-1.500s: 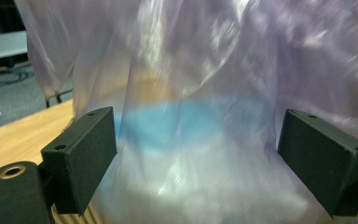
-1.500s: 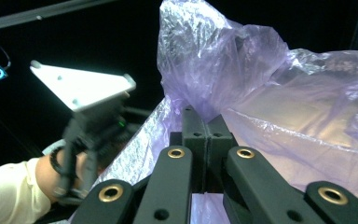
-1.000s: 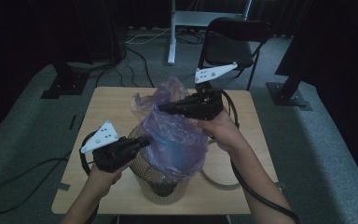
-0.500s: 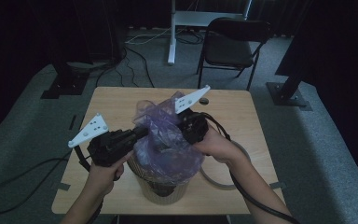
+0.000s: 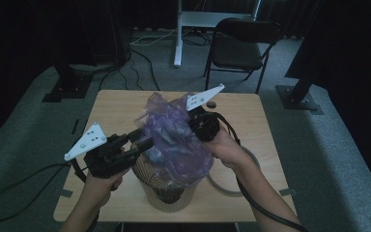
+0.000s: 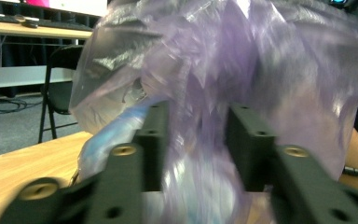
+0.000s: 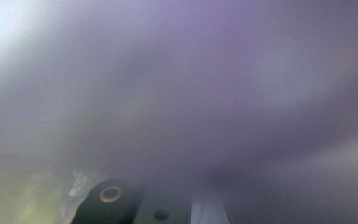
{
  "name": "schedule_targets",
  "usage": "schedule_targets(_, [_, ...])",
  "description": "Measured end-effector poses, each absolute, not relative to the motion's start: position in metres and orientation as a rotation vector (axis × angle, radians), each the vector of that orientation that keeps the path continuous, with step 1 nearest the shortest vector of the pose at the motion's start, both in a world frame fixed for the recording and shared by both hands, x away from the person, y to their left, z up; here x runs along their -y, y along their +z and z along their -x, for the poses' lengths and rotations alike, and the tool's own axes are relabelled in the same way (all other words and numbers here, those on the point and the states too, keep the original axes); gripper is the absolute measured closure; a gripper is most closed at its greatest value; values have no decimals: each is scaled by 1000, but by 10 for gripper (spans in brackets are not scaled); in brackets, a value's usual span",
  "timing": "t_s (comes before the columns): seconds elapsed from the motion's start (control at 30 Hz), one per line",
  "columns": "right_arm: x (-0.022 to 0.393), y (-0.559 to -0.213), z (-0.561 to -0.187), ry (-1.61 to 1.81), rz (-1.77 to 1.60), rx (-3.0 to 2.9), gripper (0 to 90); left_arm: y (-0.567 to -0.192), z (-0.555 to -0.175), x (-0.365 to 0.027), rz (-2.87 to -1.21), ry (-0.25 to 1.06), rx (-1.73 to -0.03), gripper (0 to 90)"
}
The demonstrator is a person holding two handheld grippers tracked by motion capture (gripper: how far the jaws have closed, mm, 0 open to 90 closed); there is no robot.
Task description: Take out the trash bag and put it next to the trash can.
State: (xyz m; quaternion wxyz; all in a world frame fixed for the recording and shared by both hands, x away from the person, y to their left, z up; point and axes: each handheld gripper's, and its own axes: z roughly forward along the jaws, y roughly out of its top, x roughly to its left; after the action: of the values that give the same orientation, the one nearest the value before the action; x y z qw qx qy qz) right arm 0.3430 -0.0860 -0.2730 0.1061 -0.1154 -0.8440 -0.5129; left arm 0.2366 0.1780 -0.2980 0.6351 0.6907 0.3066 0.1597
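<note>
While the purple plastic bag (image 5: 174,140) sat bunched over the woven bin (image 5: 166,191) near the wooden table's (image 5: 121,104) front edge, the left gripper (image 6: 193,135) had just been opening, film between its spread jaws. Right gripper (image 5: 200,126) was pressed together inside the bag film. Grey carpet (image 5: 319,159), folding chair (image 5: 241,46), dark room behind.

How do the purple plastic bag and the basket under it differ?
The purple plastic bag is thin, see-through and crumpled; the basket is tan, stiff and perforated. The bag bulges up above the rim, bunched between the left hand-held gripper and the right hand-held gripper; the basket stands upright on the table. The bag is by far the bulkier in the high view. Both sit at the table's near edge.
</note>
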Motion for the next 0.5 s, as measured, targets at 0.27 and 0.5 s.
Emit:
schedule_targets(0.27, [97,-261,-349,-1584,361,2413,900,-301,-221,-193,-1585,342,-728,176])
schedule_targets(0.5, [104,-242,-352,-1663,351,2384,900,-312,-205,-216,-1571,380,-790,108])
